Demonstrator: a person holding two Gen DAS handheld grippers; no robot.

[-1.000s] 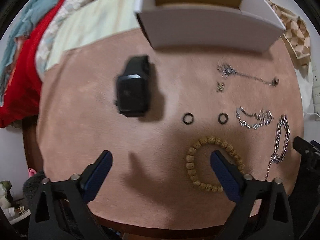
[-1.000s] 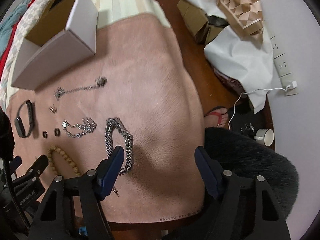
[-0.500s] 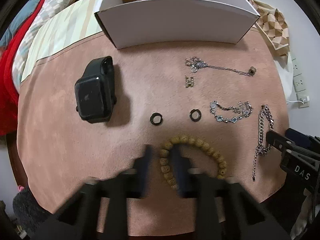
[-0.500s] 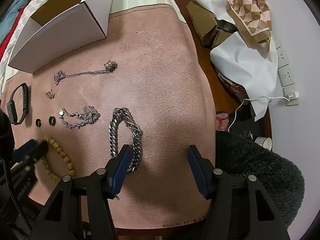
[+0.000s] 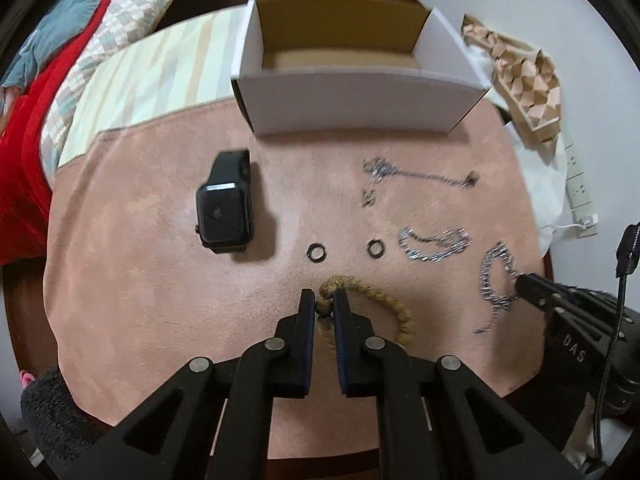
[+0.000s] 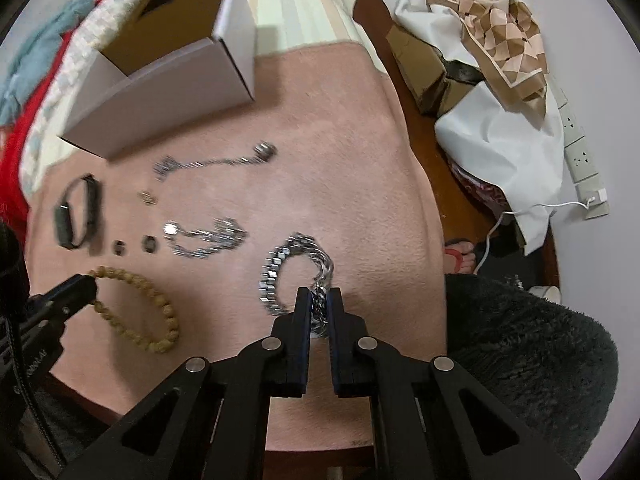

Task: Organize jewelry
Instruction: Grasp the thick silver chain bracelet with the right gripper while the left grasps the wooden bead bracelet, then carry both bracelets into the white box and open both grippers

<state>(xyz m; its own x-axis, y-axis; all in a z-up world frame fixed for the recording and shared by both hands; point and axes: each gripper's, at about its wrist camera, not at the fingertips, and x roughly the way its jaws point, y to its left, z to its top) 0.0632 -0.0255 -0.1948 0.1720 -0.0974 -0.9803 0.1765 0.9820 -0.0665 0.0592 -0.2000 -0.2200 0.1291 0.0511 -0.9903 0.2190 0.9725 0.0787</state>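
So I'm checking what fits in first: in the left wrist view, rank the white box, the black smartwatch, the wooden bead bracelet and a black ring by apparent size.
Largest to smallest, as they look:
1. white box
2. black smartwatch
3. wooden bead bracelet, partly hidden by the left gripper, so 2 and 3 are unsure
4. black ring
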